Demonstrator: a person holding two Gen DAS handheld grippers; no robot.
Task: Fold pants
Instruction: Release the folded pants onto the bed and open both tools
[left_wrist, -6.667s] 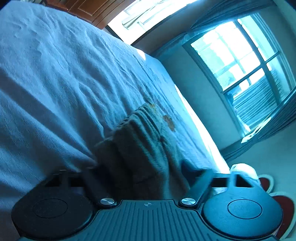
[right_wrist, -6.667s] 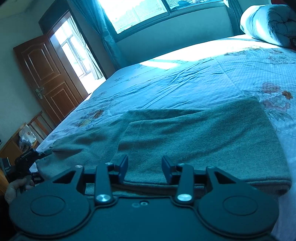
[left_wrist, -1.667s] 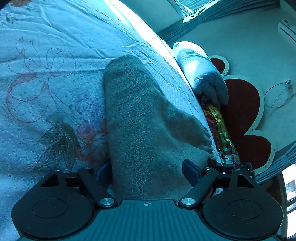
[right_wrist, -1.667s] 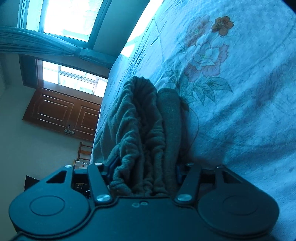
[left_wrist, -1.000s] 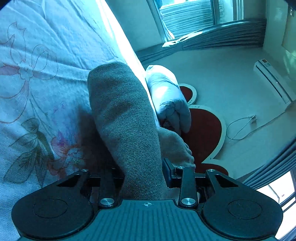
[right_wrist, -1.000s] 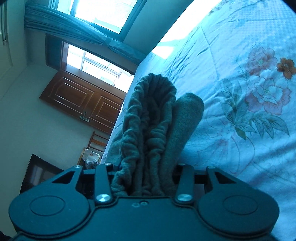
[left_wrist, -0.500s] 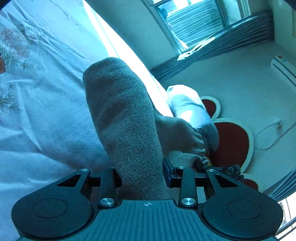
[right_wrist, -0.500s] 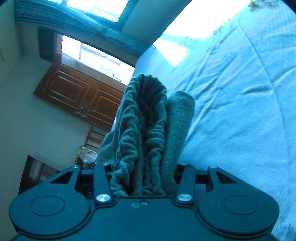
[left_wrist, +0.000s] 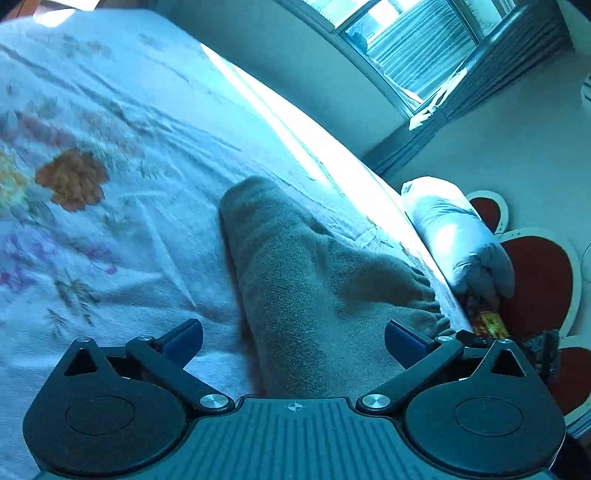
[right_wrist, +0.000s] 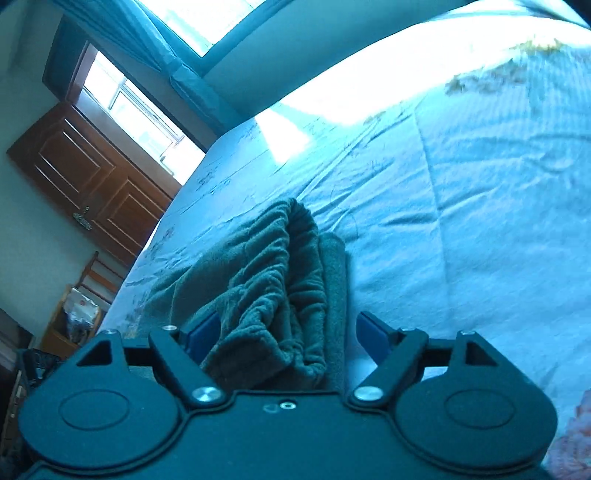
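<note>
The grey-green fleece pants (left_wrist: 306, 295) lie folded into a thick bundle on the flowered bedsheet (left_wrist: 110, 206). In the left wrist view my left gripper (left_wrist: 293, 338) is open, its blue pads wide apart on either side of the bundle's smooth folded end. In the right wrist view the pants (right_wrist: 280, 295) show their gathered waistband end between the fingers. My right gripper (right_wrist: 288, 338) is open too, with gaps between both pads and the cloth.
A rolled white duvet (left_wrist: 458, 240) and a red heart-shaped headboard (left_wrist: 535, 280) lie past the pants on the right. A brown wooden door (right_wrist: 92, 184), a wooden chair (right_wrist: 77, 314) and curtained windows (right_wrist: 177, 22) stand beyond the bed.
Both grippers have opened and let go of the pants, which were pinched and lifted half a second ago. The bundle now rests lower on the bed.
</note>
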